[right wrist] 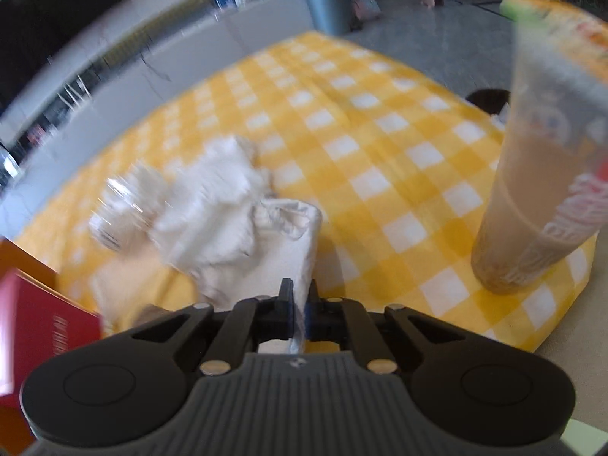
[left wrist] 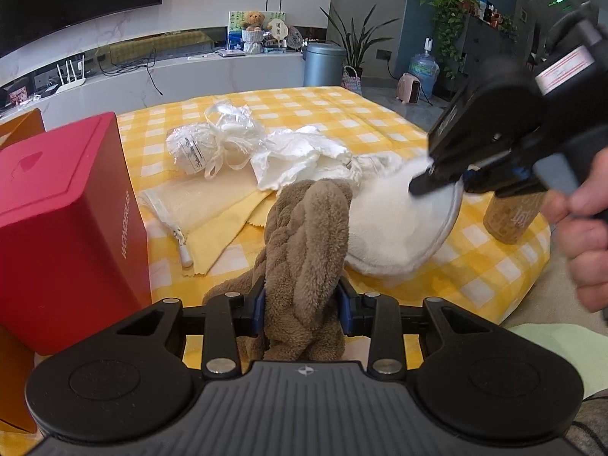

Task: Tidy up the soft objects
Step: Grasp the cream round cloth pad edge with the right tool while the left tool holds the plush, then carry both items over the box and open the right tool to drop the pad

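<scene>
My left gripper (left wrist: 302, 298) is shut on a brown fleece cloth (left wrist: 307, 239) that stands up between its fingers over the yellow checked cover (left wrist: 342, 114). My right gripper (right wrist: 298, 304) is shut on the edge of a round white fluffy pad (right wrist: 296, 262); in the left wrist view it (left wrist: 437, 182) grips the pad (left wrist: 387, 224) at its far right rim. Crumpled white cloths (left wrist: 300, 155) and a wrapped white ball (left wrist: 190, 150) lie behind. A pale yellow cloth (left wrist: 216, 212) lies flat to the left.
A red box (left wrist: 68, 228) stands at the left edge, with an orange box behind it. A tall patterned cup (right wrist: 539, 174) stands at the right front of the cover. A grey bin (left wrist: 323, 64) and plants stand on the floor beyond.
</scene>
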`<move>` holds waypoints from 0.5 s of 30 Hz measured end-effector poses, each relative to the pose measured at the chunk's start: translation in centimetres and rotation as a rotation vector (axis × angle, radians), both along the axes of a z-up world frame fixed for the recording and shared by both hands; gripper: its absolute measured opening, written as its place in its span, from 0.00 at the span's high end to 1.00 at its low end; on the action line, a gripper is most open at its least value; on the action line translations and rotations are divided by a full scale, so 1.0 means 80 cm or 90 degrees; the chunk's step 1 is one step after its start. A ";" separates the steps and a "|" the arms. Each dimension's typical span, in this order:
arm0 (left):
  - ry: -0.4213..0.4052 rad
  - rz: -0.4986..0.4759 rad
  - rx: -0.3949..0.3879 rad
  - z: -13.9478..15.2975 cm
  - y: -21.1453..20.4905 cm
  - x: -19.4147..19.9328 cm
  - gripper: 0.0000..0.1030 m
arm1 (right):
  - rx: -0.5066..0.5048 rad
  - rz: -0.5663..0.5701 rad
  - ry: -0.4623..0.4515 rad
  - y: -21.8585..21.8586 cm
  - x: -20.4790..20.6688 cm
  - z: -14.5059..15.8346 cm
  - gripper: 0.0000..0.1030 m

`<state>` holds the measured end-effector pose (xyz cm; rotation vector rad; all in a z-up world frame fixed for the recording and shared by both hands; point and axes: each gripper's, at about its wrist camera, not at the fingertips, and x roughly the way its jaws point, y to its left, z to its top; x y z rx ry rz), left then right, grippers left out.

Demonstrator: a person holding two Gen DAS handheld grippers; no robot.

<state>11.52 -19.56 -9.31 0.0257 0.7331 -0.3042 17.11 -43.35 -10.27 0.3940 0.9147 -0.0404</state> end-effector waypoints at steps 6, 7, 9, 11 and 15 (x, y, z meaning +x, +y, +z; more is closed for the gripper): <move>-0.033 0.010 -0.031 0.031 0.010 -0.014 0.63 | 0.049 0.002 -0.104 -0.008 -0.039 0.059 0.97; -0.040 0.009 -0.040 0.038 0.012 -0.017 0.63 | 0.054 0.005 -0.120 -0.008 -0.044 0.067 0.97; -0.054 0.008 -0.056 0.052 0.016 -0.021 0.63 | 0.057 0.011 -0.139 -0.010 -0.049 0.075 0.97; -0.064 0.012 -0.068 0.063 0.020 -0.025 0.63 | 0.061 0.005 -0.145 -0.011 -0.050 0.077 0.97; -0.055 0.024 -0.069 0.079 0.023 -0.023 0.63 | 0.071 -0.018 -0.150 -0.019 -0.053 0.075 0.97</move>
